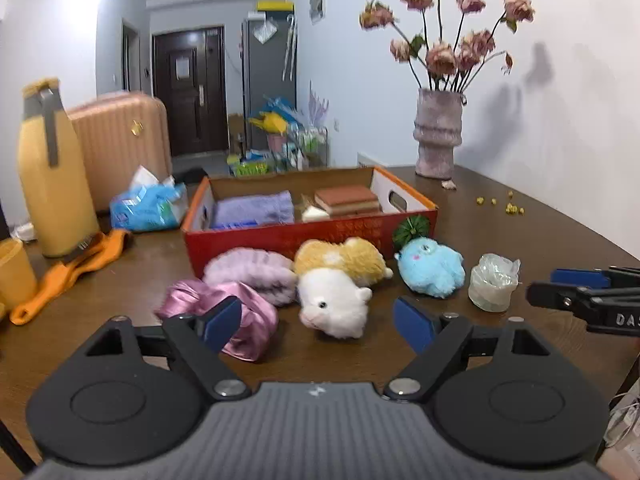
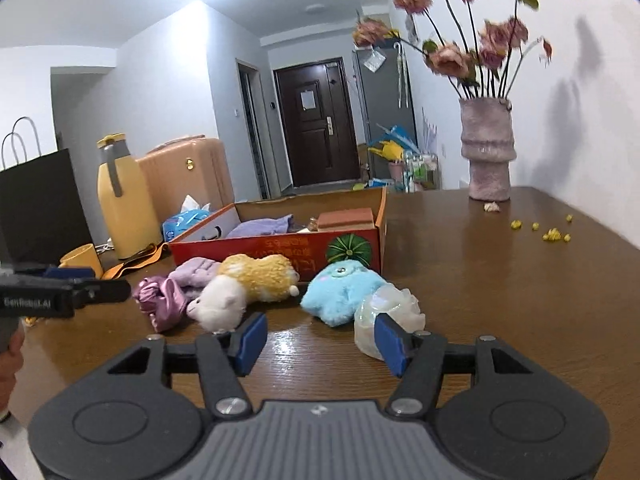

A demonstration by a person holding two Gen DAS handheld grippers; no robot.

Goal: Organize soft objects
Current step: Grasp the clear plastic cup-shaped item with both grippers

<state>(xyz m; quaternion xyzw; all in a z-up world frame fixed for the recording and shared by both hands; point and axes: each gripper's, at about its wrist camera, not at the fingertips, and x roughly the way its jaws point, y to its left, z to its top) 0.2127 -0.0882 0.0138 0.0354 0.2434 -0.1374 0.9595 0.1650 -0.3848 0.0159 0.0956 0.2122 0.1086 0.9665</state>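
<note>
Left gripper (image 1: 318, 320), jaws wide apart and holding nothing, above the table (image 1: 520, 240) just short of the white and yellow plush (image 1: 336, 280). Right gripper (image 2: 318, 338), likewise open and empty, near the blue plush (image 2: 340, 294) and clear plastic bundle (image 2: 390, 316). Pink scrunchie (image 1: 224, 312) and lilac cloth (image 1: 252, 270) at left; red box (image 1: 288, 236) behind, holding a purple towel (image 1: 256, 208).

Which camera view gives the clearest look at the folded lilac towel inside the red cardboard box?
The left wrist view: it looks down into the red cardboard box, showing the folded lilac towel across its whole top. The right wrist view sits lower, so the box's front wall hides all but the towel's upper edge.
</note>
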